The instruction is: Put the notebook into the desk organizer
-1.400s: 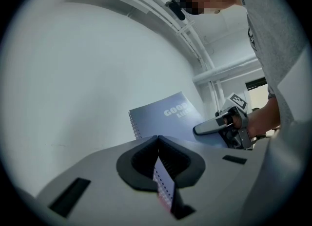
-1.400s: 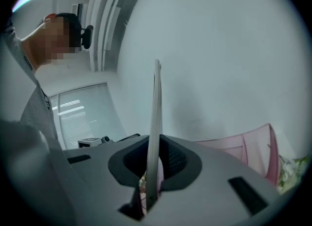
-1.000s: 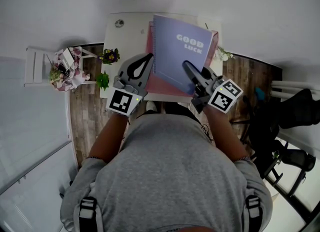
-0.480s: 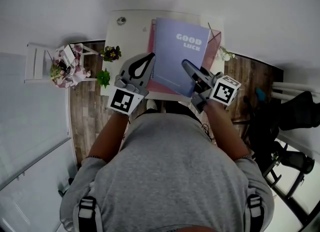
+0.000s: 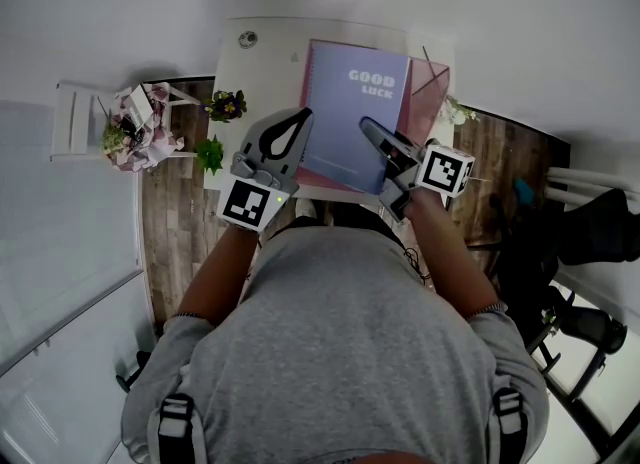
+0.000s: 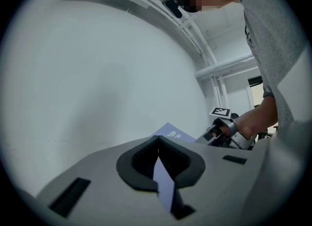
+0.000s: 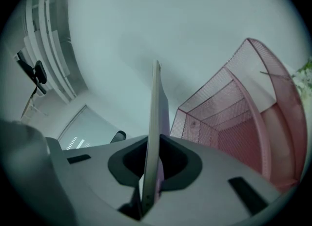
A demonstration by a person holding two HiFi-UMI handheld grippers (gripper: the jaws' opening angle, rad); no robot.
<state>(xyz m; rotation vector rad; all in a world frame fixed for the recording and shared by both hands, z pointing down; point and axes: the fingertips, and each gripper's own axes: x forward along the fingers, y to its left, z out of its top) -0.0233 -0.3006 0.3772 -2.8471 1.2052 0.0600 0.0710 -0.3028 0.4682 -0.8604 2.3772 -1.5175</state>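
The left gripper (image 5: 302, 117) and right gripper (image 5: 367, 128) are both pinching the notebook (image 5: 355, 112) by its edges, holding it over the organizer (image 5: 432, 92) toward the table's (image 5: 250, 67) right edge. A corner snagging the mesh risks twisting it loose.

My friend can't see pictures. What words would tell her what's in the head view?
Seen from above, a person holds up a purple notebook that says GOOD LUCK, with the left gripper and the right gripper each clamped on it. Behind it shows a pink mesh desk organizer on a white desk.
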